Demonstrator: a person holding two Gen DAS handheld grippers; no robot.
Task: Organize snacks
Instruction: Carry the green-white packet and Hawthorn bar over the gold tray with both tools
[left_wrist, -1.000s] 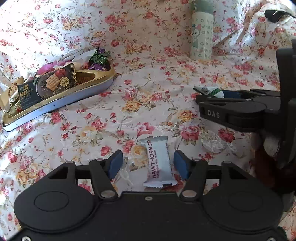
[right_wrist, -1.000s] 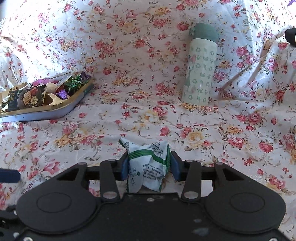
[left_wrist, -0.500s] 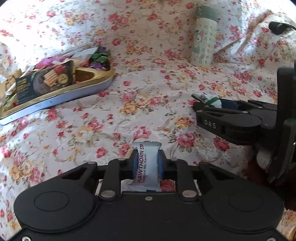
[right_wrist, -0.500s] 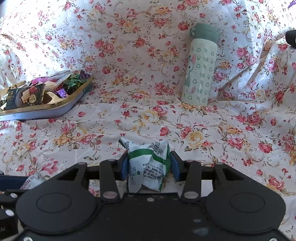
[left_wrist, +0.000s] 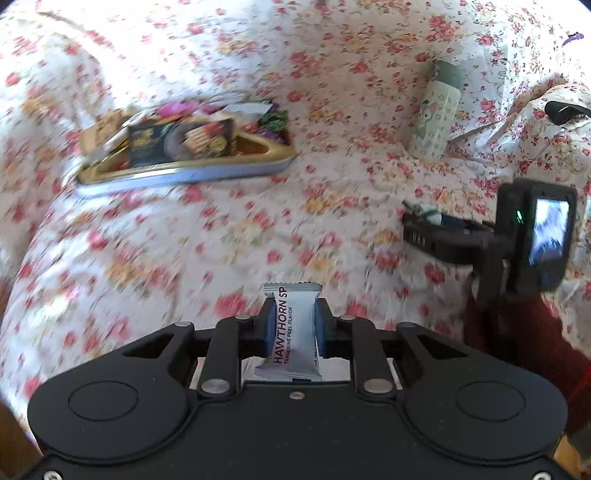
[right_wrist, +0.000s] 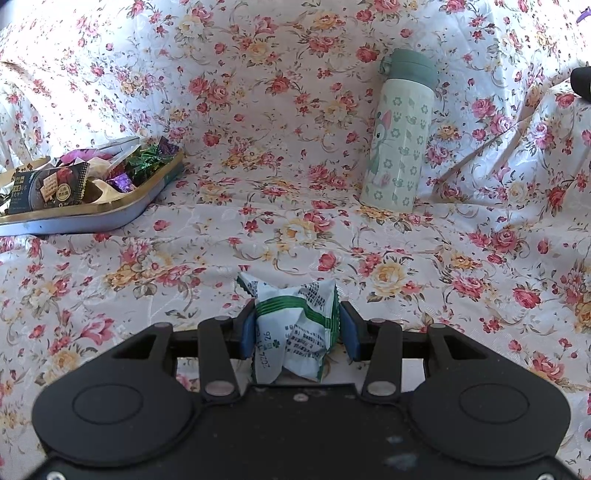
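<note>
Left hand-held gripper (left_wrist: 291, 328) is clenched on a white Hawthorn snack bar (left_wrist: 293, 334), held upright between its blue pads above the floral cloth (left_wrist: 221, 240). Right hand-held gripper (right_wrist: 297, 332) grasps a crumpled green-and-white snack packet (right_wrist: 295, 328). A gold-rimmed tin tray (right_wrist: 122, 212) of wrapped snacks sits far left; a pale green bottle (right_wrist: 399, 140) stands upright far right.

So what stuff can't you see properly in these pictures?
- Snack tin, left wrist view: motion blur smears its wrappers.
- Snack tin, right wrist view: left end cut off by the edge.
- Green-and-white packet: print too small and crumpled to read.
- Hawthorn snack: lower end hidden behind the left gripper.
</note>
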